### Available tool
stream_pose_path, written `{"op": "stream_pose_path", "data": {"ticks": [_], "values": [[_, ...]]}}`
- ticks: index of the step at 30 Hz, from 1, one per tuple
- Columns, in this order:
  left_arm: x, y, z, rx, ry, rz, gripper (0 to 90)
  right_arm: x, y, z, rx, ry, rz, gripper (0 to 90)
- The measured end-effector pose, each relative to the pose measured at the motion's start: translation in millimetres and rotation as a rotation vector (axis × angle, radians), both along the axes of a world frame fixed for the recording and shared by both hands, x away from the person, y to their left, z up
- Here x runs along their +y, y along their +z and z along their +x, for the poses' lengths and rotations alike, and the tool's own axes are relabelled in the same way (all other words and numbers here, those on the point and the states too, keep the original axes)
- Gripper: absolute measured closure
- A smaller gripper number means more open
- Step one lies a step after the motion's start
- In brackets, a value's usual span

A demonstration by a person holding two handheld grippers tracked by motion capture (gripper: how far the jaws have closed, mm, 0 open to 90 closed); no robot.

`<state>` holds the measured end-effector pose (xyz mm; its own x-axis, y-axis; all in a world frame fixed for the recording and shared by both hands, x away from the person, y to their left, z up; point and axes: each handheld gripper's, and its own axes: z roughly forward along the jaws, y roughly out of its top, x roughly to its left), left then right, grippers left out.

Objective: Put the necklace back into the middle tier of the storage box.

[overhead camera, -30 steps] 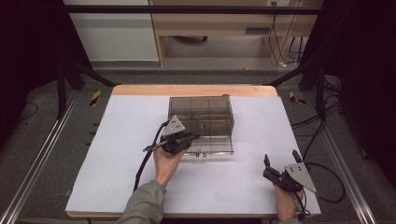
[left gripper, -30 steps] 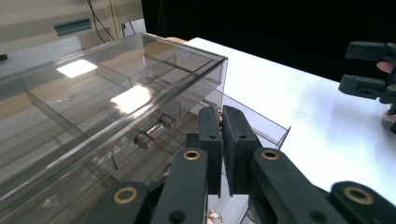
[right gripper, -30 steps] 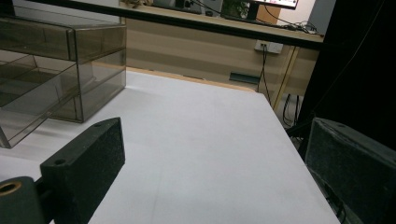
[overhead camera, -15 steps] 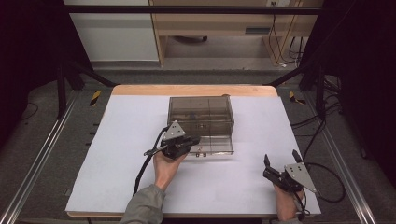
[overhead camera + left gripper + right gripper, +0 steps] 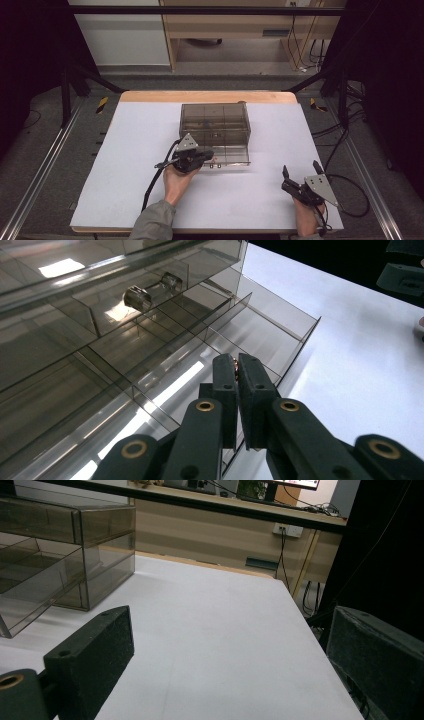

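Observation:
A smoky clear drawer box [image 5: 215, 120] stands in the middle of the white table. Its lowest drawer [image 5: 231, 156] is pulled out toward me and is split into compartments [image 5: 165, 370]. My left gripper [image 5: 210, 155] hangs over the drawer's left front part, pointing into it. In the left gripper view the left gripper [image 5: 236, 365] is shut on a small copper-coloured piece [image 5: 235, 369], of which just an edge peeks out between the pads. My right gripper [image 5: 300, 169] rests at the table's near right, away from the box. In the right gripper view the right gripper [image 5: 230, 630] is open and holds nothing.
A closed upper drawer carries a round clear knob [image 5: 138, 297]. The white table top [image 5: 130, 150] has bare room left and right of the box. A black cable [image 5: 152, 182] trails from the left gripper. A wooden strip [image 5: 207, 96] edges the far side.
My left hand has sunk a little toward the open drawer, jaws still closed. The right hand has kept still.

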<state>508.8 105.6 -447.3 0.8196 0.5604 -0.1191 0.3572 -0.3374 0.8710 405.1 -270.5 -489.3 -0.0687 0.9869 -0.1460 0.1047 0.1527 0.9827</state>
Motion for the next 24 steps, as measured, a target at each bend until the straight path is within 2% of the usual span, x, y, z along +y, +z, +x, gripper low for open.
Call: {"op": "stream_pose_path", "data": {"ticks": [6, 13, 20, 24], "values": [[-1.9, -4.5, 3.4, 0.028, 0.003, 0.013, 85.8, 0.0, 0.0, 0.0, 0.001, 0.000, 0.002, 5.3], [-2.7, -6.4, 5.4, 0.041, 0.007, 0.025, 85.8, 0.0, 0.0, 0.1, 0.001, 0.000, 0.001, 5.3], [-7.4, -7.1, 6.4, 0.047, -0.006, 0.078, 85.7, 0.2, 0.1, 0.0, 0.004, -0.001, 0.000, 5.3], [-8.6, -7.1, 7.1, 0.046, -0.010, 0.089, 85.6, 0.1, 0.1, 0.0, 0.004, -0.001, 0.000, 5.3]]}}
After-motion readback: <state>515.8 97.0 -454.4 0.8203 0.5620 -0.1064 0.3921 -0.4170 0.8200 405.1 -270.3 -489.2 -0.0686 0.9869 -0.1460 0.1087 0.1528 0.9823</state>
